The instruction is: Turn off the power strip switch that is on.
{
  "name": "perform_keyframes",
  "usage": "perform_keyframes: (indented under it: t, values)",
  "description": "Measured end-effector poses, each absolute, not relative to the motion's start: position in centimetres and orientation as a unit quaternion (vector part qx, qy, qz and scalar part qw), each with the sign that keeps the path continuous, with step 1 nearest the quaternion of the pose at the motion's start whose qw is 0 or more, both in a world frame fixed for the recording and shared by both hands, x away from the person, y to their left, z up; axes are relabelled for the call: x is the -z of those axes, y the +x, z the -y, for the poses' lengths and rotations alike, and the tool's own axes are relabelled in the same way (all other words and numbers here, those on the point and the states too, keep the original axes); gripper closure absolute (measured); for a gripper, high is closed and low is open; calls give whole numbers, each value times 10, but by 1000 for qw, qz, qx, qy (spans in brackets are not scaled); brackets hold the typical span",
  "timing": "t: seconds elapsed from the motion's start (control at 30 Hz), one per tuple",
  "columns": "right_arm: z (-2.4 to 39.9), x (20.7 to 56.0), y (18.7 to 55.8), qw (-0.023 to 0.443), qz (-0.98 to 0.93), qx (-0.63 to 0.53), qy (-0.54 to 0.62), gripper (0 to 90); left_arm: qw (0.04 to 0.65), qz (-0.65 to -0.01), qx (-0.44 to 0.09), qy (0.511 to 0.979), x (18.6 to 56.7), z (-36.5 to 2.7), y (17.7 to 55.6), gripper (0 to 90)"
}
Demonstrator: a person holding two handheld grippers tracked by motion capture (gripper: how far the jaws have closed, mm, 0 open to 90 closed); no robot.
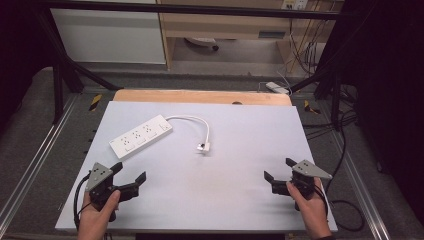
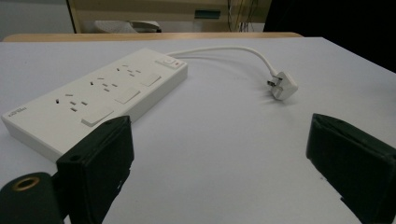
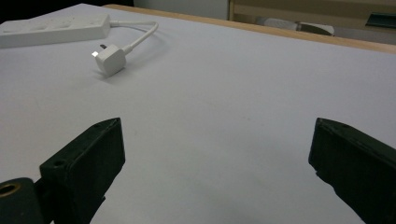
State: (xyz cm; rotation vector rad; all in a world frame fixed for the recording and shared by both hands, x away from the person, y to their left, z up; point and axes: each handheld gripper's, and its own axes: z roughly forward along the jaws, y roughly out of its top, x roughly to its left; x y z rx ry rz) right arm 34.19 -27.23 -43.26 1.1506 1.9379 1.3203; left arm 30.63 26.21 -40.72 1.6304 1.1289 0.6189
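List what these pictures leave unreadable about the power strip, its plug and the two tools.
- Power strip: the small label at its near end, left gripper view, too small to read.
- Power strip, right gripper view: its far end is cut off by the left edge.
- Plug: its pins, high view, too small to count.
- Left tool: right jaw cut off by the frame edge.
- Right tool: likewise.

In the left gripper view, the near end of the power strip (image 2: 98, 100) is hidden behind the gripper's own jaw, and the small lettering on its corner is too small to read. In the right gripper view, the picture's left edge cuts off the strip, and the pins of the plug (image 3: 110, 61) face away, mostly hidden.
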Motion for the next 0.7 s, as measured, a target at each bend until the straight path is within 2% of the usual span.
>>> perform_keyframes:
  t: [0.7]
  values:
    - [273,432,341,265,-711,-488,431,30,527,-467,-263,659,384,-270,313,67]
